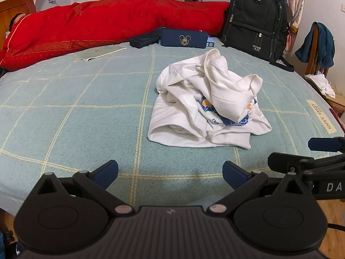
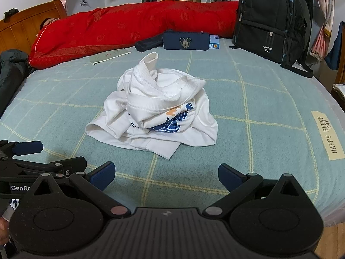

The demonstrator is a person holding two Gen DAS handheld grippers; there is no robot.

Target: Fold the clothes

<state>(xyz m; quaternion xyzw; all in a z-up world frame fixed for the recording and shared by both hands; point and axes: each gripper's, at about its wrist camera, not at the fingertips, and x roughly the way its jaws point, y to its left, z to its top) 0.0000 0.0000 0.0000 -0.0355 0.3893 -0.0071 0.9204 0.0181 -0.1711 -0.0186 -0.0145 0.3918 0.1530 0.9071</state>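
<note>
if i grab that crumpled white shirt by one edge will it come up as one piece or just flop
Probably flop: the white shirt lies in soft, loose folds, so a lifted edge would likely trail the rest behind. It looks light, being thin knit fabric. Pushed, it would likely bunch and drag on the textured checked bedspread rather than slide cleanly.

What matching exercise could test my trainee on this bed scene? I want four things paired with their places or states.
Things:
1. crumpled white garment
2. black backpack
3. navy Mickey Mouse pouch
4. left gripper

Places or states:
A. far right corner of the bed, upright
B. open and empty, near edge of the bed
C. middle of the green checked blanket, unfolded
D. lying beside the red quilt

Pairs: 1-C, 2-A, 3-D, 4-B
</note>
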